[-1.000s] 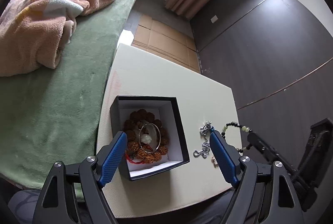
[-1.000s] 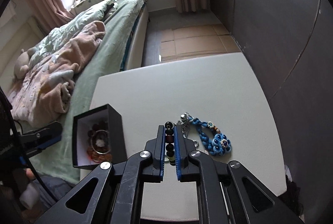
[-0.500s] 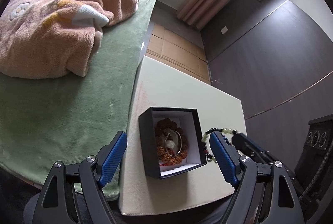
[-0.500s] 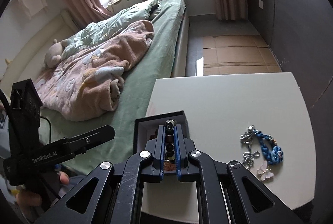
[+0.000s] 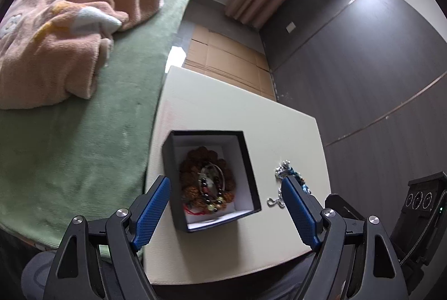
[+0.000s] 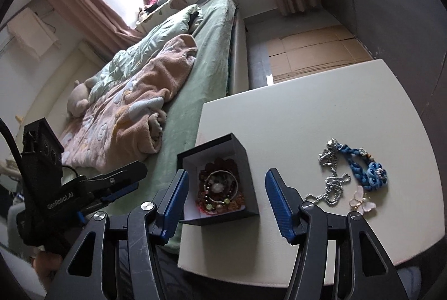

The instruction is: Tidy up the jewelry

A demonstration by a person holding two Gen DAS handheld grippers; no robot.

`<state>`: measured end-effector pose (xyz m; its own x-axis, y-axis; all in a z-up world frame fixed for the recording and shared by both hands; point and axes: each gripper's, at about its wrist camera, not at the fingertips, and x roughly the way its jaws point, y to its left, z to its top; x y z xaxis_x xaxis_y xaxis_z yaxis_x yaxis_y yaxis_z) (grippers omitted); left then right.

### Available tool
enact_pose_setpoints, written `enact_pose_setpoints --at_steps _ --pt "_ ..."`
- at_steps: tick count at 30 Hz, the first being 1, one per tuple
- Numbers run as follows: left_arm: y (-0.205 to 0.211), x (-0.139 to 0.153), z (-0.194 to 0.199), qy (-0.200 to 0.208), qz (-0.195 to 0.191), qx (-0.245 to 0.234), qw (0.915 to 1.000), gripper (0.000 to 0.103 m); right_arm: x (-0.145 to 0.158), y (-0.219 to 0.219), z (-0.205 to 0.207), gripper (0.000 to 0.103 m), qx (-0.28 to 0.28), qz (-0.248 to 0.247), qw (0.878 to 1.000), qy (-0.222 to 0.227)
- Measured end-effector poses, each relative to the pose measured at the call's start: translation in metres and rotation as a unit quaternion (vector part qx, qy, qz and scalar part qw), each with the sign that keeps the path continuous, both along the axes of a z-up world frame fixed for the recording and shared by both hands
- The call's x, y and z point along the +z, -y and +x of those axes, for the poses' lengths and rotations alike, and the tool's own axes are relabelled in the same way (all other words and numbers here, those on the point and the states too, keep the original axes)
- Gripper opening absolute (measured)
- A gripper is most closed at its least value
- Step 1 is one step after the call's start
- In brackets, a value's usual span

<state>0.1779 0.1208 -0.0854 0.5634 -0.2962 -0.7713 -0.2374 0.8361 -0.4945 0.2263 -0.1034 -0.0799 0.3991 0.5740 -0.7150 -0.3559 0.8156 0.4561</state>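
A black jewelry box (image 5: 245, 160) (image 6: 248, 160) with a white lining stands at the left of the cream table (image 5: 223, 104) (image 6: 307, 110). In it lie a brown seed bracelet (image 5: 192, 160), a silver bangle and the dark bead bracelet (image 5: 212, 201) (image 6: 220, 201) on top. My right gripper (image 6: 226, 201) is open above the box. My left gripper (image 5: 226, 212) is open, level with the box's near side. On the table to the right lie a silver chain (image 6: 332, 182) (image 5: 275, 201), a blue braided bracelet (image 6: 363, 168) (image 5: 296, 177) and a pink butterfly clip (image 6: 363, 202).
A bed with a green sheet (image 5: 83, 132) and a pink blanket (image 5: 64, 35) runs along the table's left edge. Flattened cardboard (image 5: 223, 60) covers the floor beyond the table. A dark wall (image 5: 363, 76) stands to the right.
My right gripper carried the dark bead bracelet from the table's right over to the box and opened; the bracelet now lies in the box. The left gripper stayed open.
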Motion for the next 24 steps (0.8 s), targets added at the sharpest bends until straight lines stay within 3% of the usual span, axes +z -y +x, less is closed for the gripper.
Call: enact_pose_setpoints --at_steps 9,12,18,21,24 --pt "0.053 0.0 0.015 0.001 0.018 -0.059 0.9981 0.082 -0.007 0.066 -0.014 0.058 -0.053 0.005 0.999 -0.004" --pt "0.073 -0.002 0.021 -0.003 0.025 -0.076 0.9968 0.082 -0.008 0.089 -0.019 0.075 -0.076 0.004 0.997 0.001" --pt "0.103 0.001 0.026 0.006 0.038 -0.099 0.9943 0.083 -0.01 0.128 -0.026 0.079 -0.1 0.01 0.995 0.001" --pt "0.117 0.001 0.03 0.004 0.048 -0.106 0.9932 0.089 -0.015 0.144 -0.026 0.1 -0.116 0.006 0.993 -0.006" --pt "0.128 0.0 0.035 0.001 0.057 -0.11 0.9923 0.093 -0.018 0.158 -0.029 0.103 -0.145 -0.006 0.989 0.008"
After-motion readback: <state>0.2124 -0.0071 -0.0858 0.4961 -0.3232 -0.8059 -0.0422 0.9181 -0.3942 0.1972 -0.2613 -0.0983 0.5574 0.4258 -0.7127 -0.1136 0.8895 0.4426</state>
